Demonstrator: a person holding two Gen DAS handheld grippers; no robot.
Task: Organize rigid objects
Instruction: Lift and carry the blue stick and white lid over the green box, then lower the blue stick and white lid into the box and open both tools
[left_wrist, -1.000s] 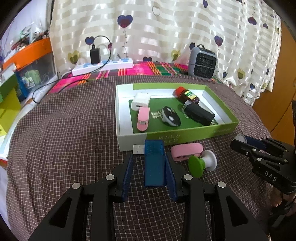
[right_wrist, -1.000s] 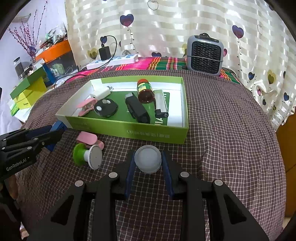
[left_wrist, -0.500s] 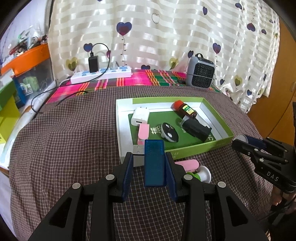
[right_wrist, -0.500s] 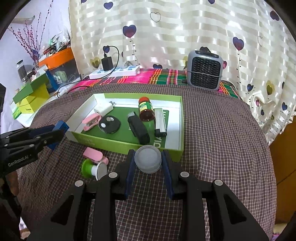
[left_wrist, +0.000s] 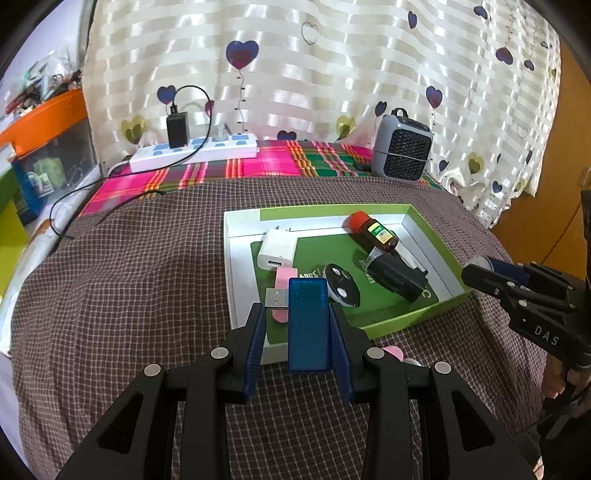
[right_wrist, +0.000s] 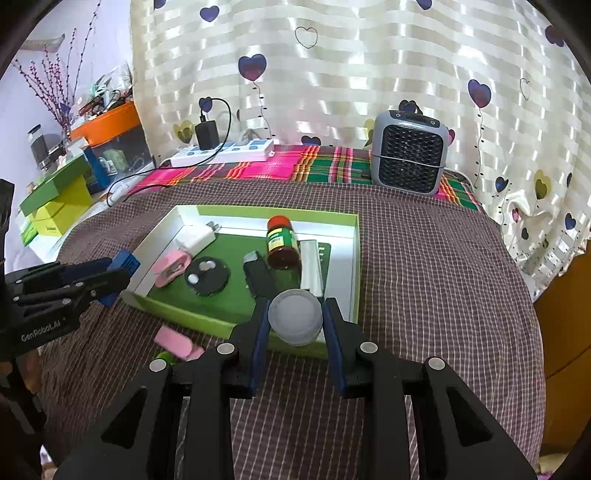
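My left gripper (left_wrist: 299, 325) is shut on a blue USB stick (left_wrist: 307, 328) and holds it above the near left corner of the green box (left_wrist: 413, 323). My right gripper (right_wrist: 295, 317) is shut on a round white lid (right_wrist: 294, 316) above the box's near right edge (right_wrist: 356, 258). In the box lie a white charger (left_wrist: 277, 249), a pink clip (right_wrist: 171, 267), a black key fob (right_wrist: 207, 275), a brown bottle with a red cap (right_wrist: 282, 242), a black case (left_wrist: 397, 275) and a silver bar (right_wrist: 311, 267).
A second pink clip (right_wrist: 177, 343) and a green-and-white spool (right_wrist: 162, 356) lie on the checked cloth in front of the box. A grey fan heater (right_wrist: 408, 162) and a white power strip (right_wrist: 225, 153) stand at the back. Boxes (right_wrist: 55, 203) are stacked at the left.
Both grippers have risen and moved forward with their loads, from over the cloth in front of the box to over its near edge. The jaws have stayed shut.
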